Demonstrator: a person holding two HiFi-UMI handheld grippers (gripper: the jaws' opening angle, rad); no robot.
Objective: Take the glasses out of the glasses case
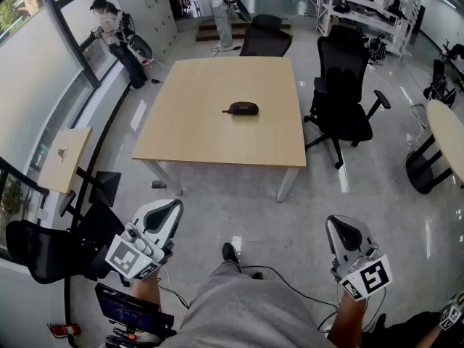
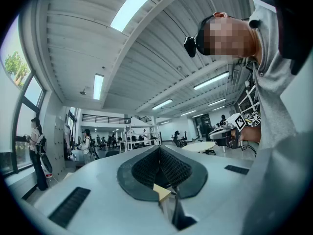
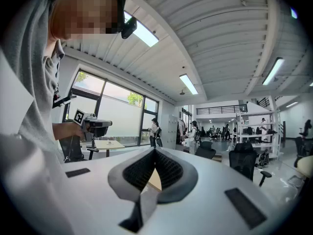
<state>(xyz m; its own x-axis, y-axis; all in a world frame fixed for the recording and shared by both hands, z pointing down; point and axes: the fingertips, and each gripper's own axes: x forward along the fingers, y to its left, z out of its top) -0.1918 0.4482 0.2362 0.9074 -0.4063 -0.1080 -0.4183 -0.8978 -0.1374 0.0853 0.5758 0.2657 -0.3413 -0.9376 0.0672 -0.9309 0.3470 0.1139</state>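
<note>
From the head view, the person stood back from a tan table (image 1: 217, 133). The left gripper (image 1: 171, 209) and the right gripper (image 1: 339, 227) were both held low at the person's sides, pointing forward. The case (image 1: 241, 109) lay alone on the tabletop, well ahead of both grippers and roughly midway between their lines. It was a small dark oval and seemed shut, though it was too small to be sure. No glasses showed. A black chair (image 1: 346, 96) stood ahead of the right gripper, beside the table.

In the left gripper view, the left gripper's jaws were pressed together with nothing between them. It looked out level into the room. The right gripper showed off to its right side (image 2: 221, 133), gripped in a hand. The case did not appear in front of it.

In the right gripper view, the right gripper's jaws were likewise closed tight on nothing. The left gripper (image 3: 95, 126) hung off to its left, and the window wall lay beyond. Here too the case was not to be made out.

To my eye the task had not begun. The case lay untouched, and neither gripper was near it. The approach, the opening of the case and the lifting out of the glasses all remained.
</note>
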